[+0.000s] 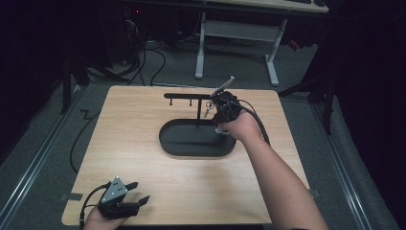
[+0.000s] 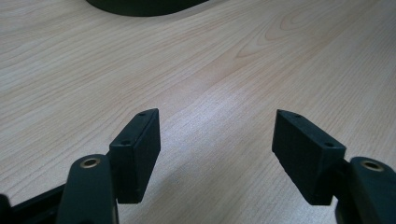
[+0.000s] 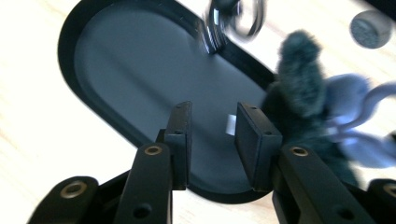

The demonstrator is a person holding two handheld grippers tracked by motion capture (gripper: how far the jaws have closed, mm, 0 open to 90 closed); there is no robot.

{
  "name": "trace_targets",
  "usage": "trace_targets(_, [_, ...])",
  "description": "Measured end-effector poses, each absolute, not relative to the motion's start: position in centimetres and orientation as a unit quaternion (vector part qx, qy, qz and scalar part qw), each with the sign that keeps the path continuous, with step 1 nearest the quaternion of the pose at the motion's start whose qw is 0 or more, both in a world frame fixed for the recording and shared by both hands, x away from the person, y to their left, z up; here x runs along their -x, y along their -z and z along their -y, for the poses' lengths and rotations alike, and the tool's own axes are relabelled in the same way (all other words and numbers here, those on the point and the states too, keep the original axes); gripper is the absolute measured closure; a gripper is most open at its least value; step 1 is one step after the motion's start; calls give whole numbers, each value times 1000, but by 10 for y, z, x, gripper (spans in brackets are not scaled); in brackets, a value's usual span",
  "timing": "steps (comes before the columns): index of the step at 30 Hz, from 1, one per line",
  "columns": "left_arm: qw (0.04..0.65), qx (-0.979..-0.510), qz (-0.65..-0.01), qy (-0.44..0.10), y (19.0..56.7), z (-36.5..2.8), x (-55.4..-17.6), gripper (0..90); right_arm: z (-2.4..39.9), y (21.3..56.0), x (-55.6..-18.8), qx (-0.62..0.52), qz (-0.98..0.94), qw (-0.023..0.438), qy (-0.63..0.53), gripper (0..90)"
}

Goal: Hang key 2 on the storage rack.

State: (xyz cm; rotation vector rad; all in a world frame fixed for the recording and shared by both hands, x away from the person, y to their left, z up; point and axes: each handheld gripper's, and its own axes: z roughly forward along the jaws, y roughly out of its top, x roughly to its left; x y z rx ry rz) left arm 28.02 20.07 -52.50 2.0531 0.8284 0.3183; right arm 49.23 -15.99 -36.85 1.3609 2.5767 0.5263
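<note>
A black oval tray lies mid-table, and a thin black stand with a hook bar rises from it. My right gripper is at the bar's right end, where keys dangle. In the right gripper view its jaws stand a little apart over the tray, with nothing gripped. A dark furry charm with pale blue parts hangs just right of the right jaw, and key rings blur above it. My left gripper rests open at the table's front left, over bare wood.
The tray's edge shows at the top of the left gripper view. Wide bare wood lies between the tray and the left gripper. Behind the table stands a white-legged desk, with cables on the floor.
</note>
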Motion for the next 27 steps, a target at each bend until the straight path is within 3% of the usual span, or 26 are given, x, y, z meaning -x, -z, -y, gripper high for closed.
trace_targets(15, [438, -827, -327, -134, 524, -196, -278, 331, 169, 411, -438, -430, -872, 93, -216, 443])
trace_targets(27, [436, -827, -330, -131, 526, -195, -278, 331, 200, 462, -392, -445, -842, 118, -283, 331])
